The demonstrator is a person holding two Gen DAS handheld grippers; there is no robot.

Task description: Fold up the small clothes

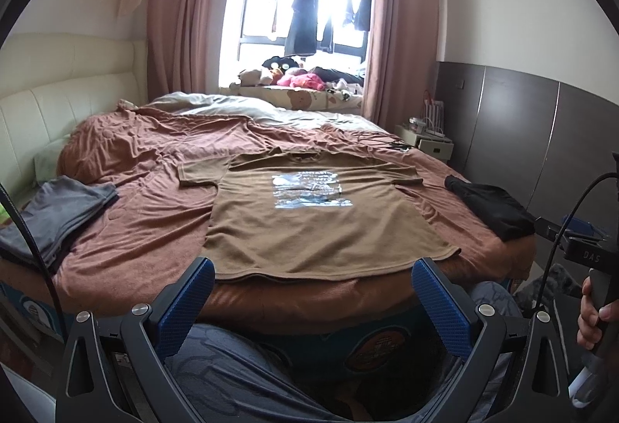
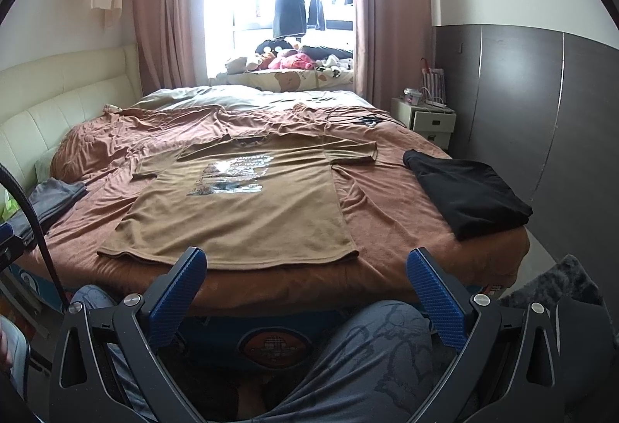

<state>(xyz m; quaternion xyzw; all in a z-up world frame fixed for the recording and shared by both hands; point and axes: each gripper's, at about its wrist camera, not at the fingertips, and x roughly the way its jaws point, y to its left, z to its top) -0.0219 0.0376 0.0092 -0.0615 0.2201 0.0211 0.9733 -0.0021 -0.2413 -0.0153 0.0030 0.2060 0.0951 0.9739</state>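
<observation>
pads [image 1: 185,307]: blue, ribbed texture
frame [image 2: 96,345]: black, triangular cutouts, round silver screws
cable [image 1: 557,229]: thin, black
marking [image 1: 591,257]: "DAS" on black housing
hand [image 1: 590,314]: bare skin
trousers [image 2: 379,357]: grey-blue, dark printed pattern

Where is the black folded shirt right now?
The black folded garment lies on the bed's right side near the foot edge, right of the spread brown T-shirt. It shows in both views, far from the grey pile on the left.
</observation>
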